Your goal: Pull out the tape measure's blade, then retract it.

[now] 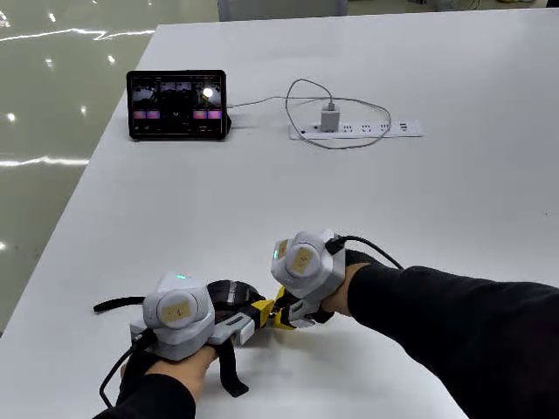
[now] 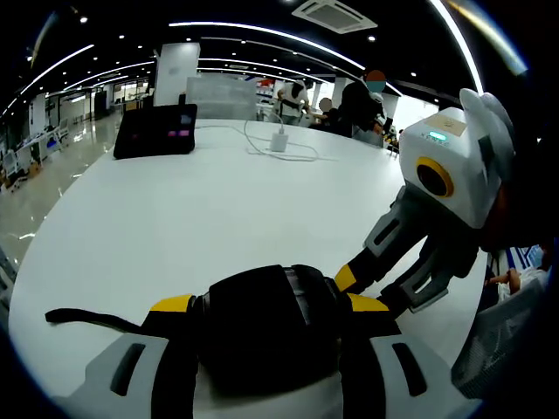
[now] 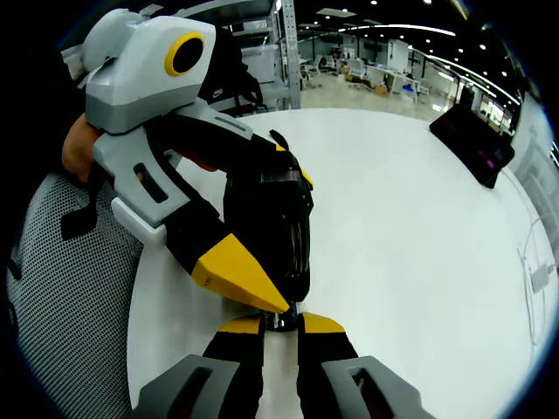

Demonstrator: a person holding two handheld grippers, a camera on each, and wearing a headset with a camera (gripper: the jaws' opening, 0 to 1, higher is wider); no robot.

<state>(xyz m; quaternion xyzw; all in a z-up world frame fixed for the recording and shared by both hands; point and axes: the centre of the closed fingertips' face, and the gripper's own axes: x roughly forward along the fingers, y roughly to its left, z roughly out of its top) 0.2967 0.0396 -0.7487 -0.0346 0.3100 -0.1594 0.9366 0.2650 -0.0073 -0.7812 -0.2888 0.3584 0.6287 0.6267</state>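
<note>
Left gripper (image 2: 269,305) is clamped across the black tape measure (image 2: 262,340) on the table (image 2: 175,218); right gripper (image 3: 284,325) is pinched narrowly on the blade's tip (image 3: 288,318). Pulling seems not yet begun; a straight, steady draw away is called for.

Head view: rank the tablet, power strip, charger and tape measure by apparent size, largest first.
1. tablet
2. power strip
3. charger
tape measure: half hidden and nearer the camera, so unranked.
</note>
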